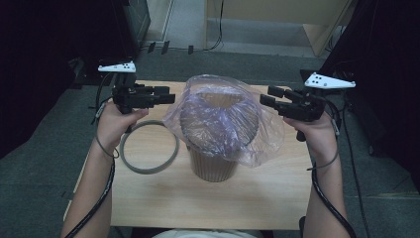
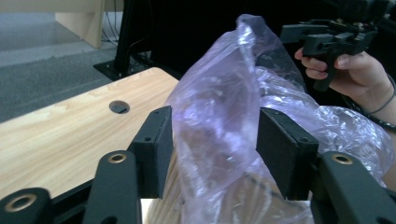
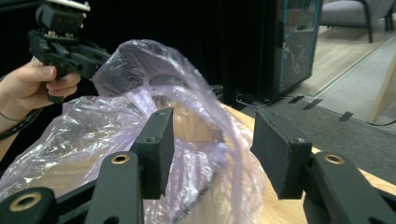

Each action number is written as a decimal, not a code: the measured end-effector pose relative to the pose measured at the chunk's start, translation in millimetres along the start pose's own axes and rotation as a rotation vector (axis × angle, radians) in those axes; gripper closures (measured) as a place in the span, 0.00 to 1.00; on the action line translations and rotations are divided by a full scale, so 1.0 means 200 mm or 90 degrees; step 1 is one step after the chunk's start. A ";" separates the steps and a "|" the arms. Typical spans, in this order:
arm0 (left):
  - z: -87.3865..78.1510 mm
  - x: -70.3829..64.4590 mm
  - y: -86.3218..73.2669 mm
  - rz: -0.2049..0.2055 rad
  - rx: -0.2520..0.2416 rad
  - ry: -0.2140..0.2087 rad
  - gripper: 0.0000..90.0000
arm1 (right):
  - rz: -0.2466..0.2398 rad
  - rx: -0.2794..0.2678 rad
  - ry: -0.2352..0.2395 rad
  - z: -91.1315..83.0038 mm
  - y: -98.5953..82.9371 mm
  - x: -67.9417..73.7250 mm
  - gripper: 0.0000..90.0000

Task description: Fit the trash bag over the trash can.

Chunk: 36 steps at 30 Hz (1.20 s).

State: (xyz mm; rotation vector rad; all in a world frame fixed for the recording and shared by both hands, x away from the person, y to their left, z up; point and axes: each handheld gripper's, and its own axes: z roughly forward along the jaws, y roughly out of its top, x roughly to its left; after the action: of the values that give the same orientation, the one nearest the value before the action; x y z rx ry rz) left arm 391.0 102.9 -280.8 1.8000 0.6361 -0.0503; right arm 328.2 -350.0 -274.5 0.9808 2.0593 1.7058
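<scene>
At the near edge of the high view, two forearms with trailing black cables are seen coming up from six o'clock onto a light wooden table. Near the table's centre a brown ribbed bin is stood upright, and a clear purplish plastic bag is draped loosely over its mouth, with its film spilling toward four o'clock. Just beside the bin, at nine o'clock, a grey ring is laid flat on the wood.

The left gripper is held at ten o'clock of the bin, its jaws spread wide with the bag's edge loose between them; nothing is seen clamped. The right gripper is held at two o'clock, its jaws likewise wide apart, with bag film between them and not pinched.

In the left gripper view a round cable hole is seen in the tabletop. Beyond the table, grey carpet is laid across the floor, dark equipment stands are placed at both sides, and a pale wooden cabinet is set at twelve o'clock. In the right gripper view an armchair is seen far off.
</scene>
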 end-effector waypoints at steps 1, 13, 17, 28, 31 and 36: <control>0.01 -0.01 0.00 0.003 0.002 -0.004 0.48 | -0.001 0.006 0.001 0.01 0.00 0.00 0.54; 0.18 0.01 -0.02 0.000 0.046 0.054 0.88 | 0.012 0.023 -0.039 0.17 -0.07 -0.03 0.93; 0.21 0.06 -0.03 -0.013 0.029 0.079 0.99 | 0.034 0.016 -0.067 0.20 -0.09 -0.05 1.00; 0.21 0.14 -0.06 -0.056 0.023 0.056 0.92 | 0.052 0.055 -0.077 0.31 -0.17 -0.10 0.99; 0.15 0.10 -0.04 -0.030 0.017 0.037 0.83 | 0.047 0.053 -0.074 0.29 -0.15 -0.09 0.99; 0.06 0.07 -0.03 -0.026 0.014 0.034 0.68 | 0.042 0.054 -0.073 0.27 -0.14 -0.08 0.98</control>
State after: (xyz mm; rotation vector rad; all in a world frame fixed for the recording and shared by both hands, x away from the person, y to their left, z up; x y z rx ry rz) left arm 403.0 99.7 -295.3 1.8142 0.7124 -0.0373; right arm 363.5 -322.6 -318.7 1.1572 2.0603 1.5657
